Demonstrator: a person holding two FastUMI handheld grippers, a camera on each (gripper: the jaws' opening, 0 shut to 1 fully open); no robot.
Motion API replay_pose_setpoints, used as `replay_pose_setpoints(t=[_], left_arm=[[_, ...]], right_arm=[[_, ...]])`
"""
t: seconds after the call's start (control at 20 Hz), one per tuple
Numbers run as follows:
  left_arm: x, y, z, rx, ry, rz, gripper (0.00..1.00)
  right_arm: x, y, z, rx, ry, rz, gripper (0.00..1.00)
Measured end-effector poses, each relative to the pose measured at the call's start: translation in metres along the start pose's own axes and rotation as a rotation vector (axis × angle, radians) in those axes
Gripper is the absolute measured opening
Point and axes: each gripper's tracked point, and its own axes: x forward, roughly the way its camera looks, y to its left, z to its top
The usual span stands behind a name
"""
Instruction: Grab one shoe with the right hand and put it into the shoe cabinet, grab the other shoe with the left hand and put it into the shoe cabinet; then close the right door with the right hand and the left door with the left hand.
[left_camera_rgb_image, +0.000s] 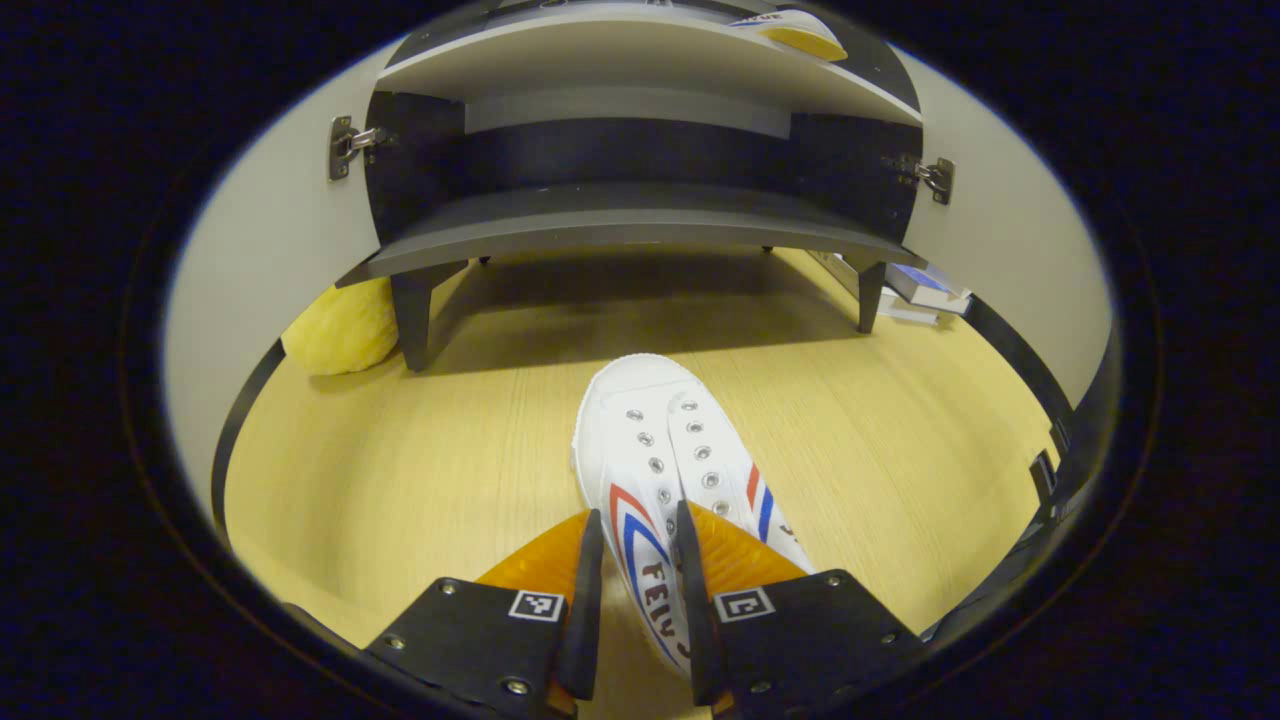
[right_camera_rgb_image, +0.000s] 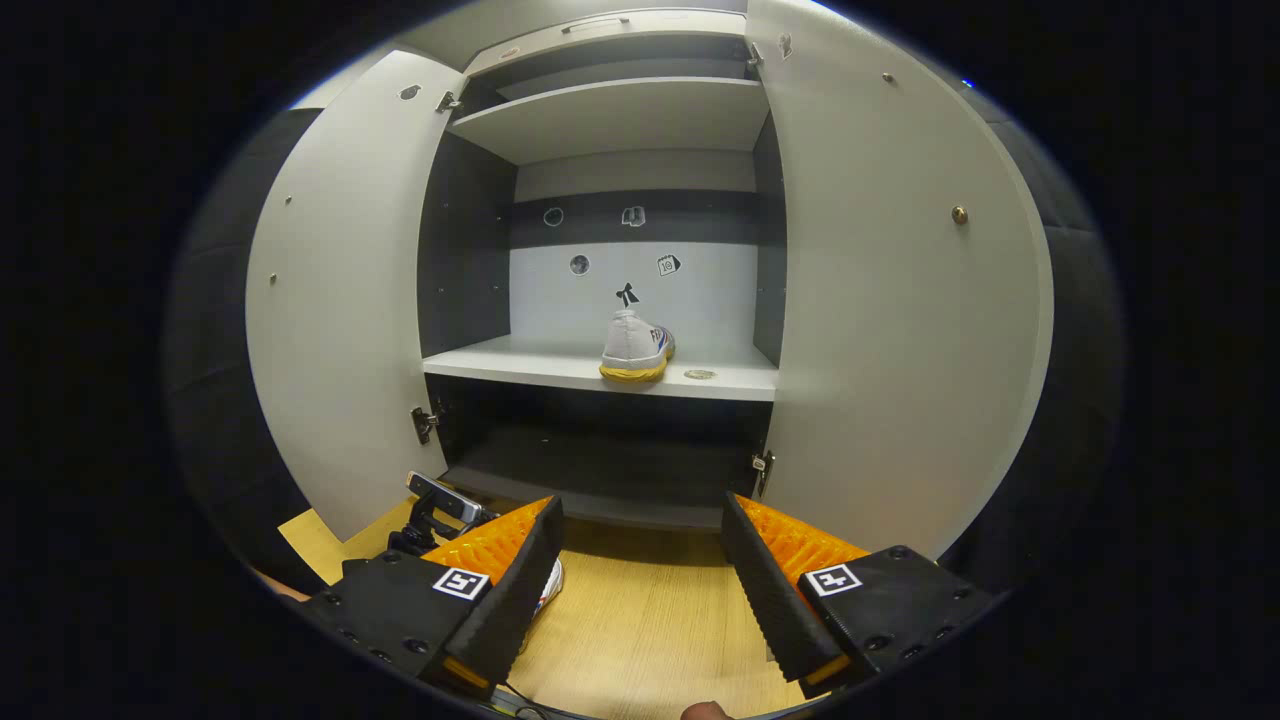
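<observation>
A white shoe with red and blue stripes lies on the wooden floor, its toe towards the shoe cabinet. My left gripper is shut on the shoe's side wall near the opening, one finger outside and one inside. The other shoe stands on the cabinet's middle shelf, heel towards me; its sole also pokes over the shelf edge in the left gripper view. My right gripper hangs open and empty before the cabinet. Both doors, left and right, stand open.
A yellow cushion-like thing lies by the cabinet's left leg. Flat boxes lie on the floor behind the right leg. In the right gripper view, the left gripper sits low at the left, over the floor.
</observation>
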Motion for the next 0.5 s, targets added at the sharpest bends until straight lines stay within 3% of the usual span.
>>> replay_pose_setpoints(t=[0.05,0.15,0.2,0.5], left_arm=[[-0.003,-0.001,-0.001,-0.021,-0.006,0.002,0.24],[-0.006,0.005,0.004,-0.02,-0.031,0.027,0.19],[0.005,0.003,0.001,-0.022,-0.037,0.033,0.03],[-0.015,0.009,0.025,-0.064,-0.117,0.032,0.02]], right_arm=[[-0.001,0.001,-0.001,-0.002,0.002,0.002,0.99],[0.0,0.003,-0.002,-0.011,0.007,0.001,0.99],[0.0,0.005,-0.002,-0.014,0.007,0.003,0.99],[-0.007,0.007,0.005,-0.044,-0.01,0.001,0.99]])
